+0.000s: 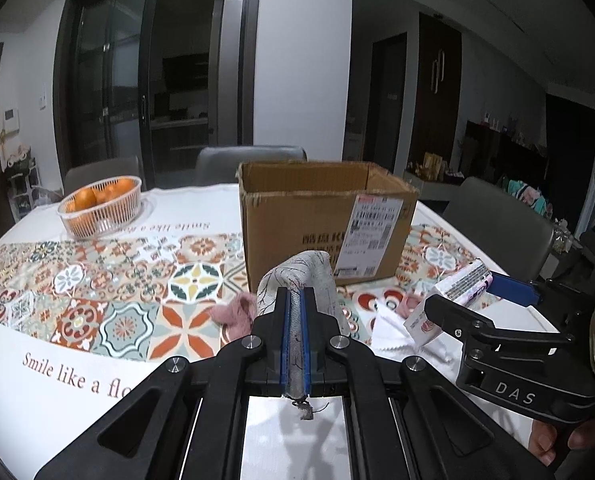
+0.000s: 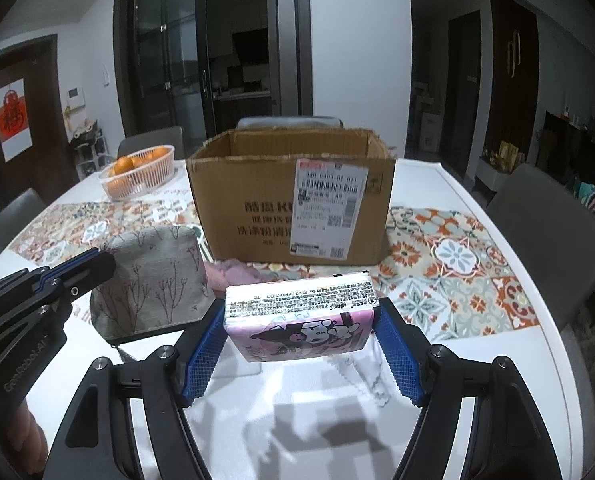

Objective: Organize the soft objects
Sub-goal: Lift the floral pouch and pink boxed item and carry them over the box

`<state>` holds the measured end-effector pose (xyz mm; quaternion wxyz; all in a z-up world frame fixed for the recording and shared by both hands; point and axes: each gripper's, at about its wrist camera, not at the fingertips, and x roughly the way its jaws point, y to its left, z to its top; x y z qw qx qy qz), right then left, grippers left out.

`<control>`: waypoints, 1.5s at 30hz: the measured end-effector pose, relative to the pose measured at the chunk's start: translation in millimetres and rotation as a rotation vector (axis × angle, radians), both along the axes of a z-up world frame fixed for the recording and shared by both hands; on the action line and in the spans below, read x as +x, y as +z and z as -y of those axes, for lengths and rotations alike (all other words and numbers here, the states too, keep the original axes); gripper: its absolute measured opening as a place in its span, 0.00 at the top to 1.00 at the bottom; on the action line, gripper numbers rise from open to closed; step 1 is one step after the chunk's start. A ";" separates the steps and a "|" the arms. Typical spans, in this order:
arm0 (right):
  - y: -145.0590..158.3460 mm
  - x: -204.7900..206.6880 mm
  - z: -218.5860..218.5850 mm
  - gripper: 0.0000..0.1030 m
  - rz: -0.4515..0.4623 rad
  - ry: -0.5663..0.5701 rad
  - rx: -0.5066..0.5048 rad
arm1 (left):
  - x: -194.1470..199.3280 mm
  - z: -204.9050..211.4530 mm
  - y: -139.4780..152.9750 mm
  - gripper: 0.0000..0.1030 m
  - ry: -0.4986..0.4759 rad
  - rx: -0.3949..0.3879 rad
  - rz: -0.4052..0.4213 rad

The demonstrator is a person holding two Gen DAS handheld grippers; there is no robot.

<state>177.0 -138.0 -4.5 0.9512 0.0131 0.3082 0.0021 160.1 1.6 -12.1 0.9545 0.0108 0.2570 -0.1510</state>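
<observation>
Left tool (image 1: 296,320): closed tight on the edge of a grey fabric pouch (image 2: 153,280) printed with thin branch figures; pouch lifted clear of the worktop (image 2: 497,360), hanging below the blue pads (image 1: 284,336).
Right tool (image 2: 299,344): jaws set wide, both blue pads (image 2: 399,356) pressed against the ends of a pink cartoon-printed tissue pack (image 2: 301,320); pack held above the worktop, printed text side facing forward.
Cardboard box (image 2: 293,200): open-topped, upright near the worktop centre, shipping label on the near face; directly beyond both tools.
Pink fluffy item (image 1: 235,312): lying on the patterned cloth (image 1: 137,304) just before the near face of the box, between the two tools.
White cloth with zigzag edge (image 1: 393,330): flat on the worktop below the right tool.
Basket of oranges (image 1: 101,208): toward the far left corner of the worktop, well apart from the box.
</observation>
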 end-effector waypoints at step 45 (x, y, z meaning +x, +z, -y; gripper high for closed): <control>90.9 59.6 21.3 0.28 0.320 -0.032 -0.003 | 65.6 11.5 82.2 0.94 -0.010 -0.046 0.309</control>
